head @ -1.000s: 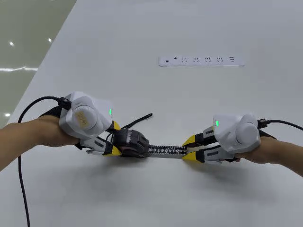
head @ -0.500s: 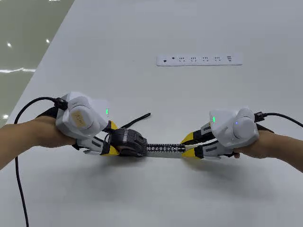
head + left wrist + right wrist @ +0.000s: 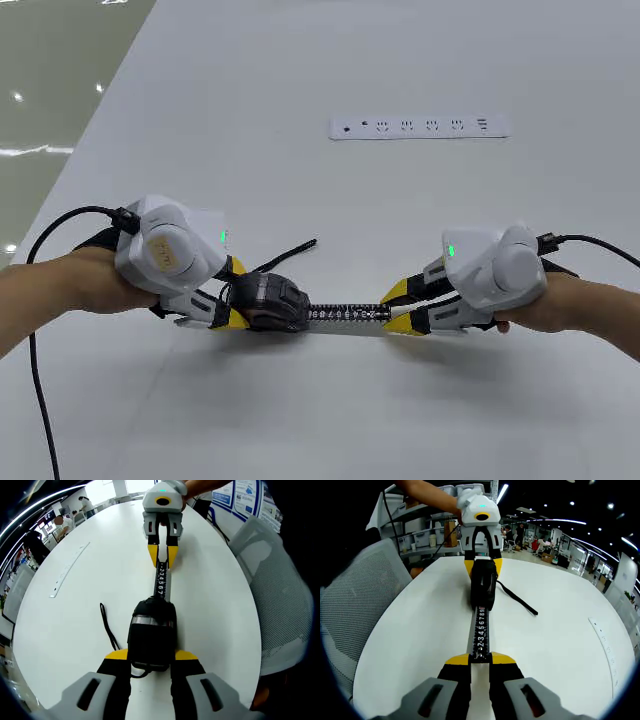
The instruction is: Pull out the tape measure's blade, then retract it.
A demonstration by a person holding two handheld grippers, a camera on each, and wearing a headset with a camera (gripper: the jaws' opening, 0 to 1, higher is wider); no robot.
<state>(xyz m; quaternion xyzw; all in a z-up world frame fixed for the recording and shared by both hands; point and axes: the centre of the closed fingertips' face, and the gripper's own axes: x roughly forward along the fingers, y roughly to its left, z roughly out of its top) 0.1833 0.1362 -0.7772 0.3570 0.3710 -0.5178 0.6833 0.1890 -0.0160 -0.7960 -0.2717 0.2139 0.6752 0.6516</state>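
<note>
On the white worktop (image 3: 400,60), the left tongs (image 3: 237,295) clamp the tape measure (image 3: 268,302); its blade (image 3: 348,313) runs to the right tongs (image 3: 396,309), pinched on its tip.

A white desk (image 3: 300,60) carries a power strip (image 3: 418,126); glossy green floor (image 3: 50,90) lies left, a grey mesh chair (image 3: 280,595) beside it.

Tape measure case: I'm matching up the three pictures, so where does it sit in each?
Head view: case lower left of centre.
Left gripper view: case centre, low.
Right gripper view: case upper centre.
Shared landmark: black strap trailing from the case.
</note>
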